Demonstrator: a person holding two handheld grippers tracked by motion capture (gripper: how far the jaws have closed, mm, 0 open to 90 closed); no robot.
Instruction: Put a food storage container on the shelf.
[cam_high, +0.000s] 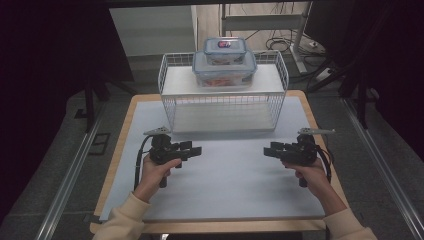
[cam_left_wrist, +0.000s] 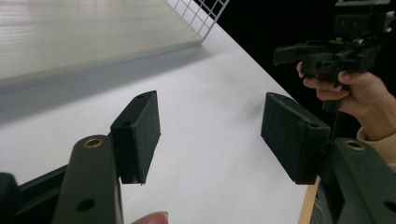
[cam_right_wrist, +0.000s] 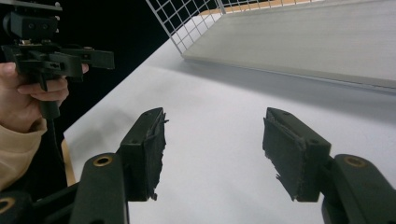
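Two hand-held grippers hover low over a white mat (cam_high: 225, 190), pointing at each other. My left gripper (cam_high: 194, 150) (cam_left_wrist: 210, 135) is open, with bare mat between its black pads. My right gripper (cam_high: 269, 150) (cam_right_wrist: 212, 144) is open too and holds nothing. The left gripper view shows the right gripper (cam_left_wrist: 286, 52) in a hand at the upper right. In the right gripper view, the left gripper (cam_right_wrist: 103, 58) appears at the upper left. A gap of mat separates the two.
A white wire rack (cam_high: 222, 107) stands at the back of the mat. On its top shelf a small lidded plastic box (cam_high: 225, 50) sits on a larger one (cam_high: 224, 72). The wooden table edge (cam_high: 115, 150) borders the mat. Dark floor and cables surround the table.
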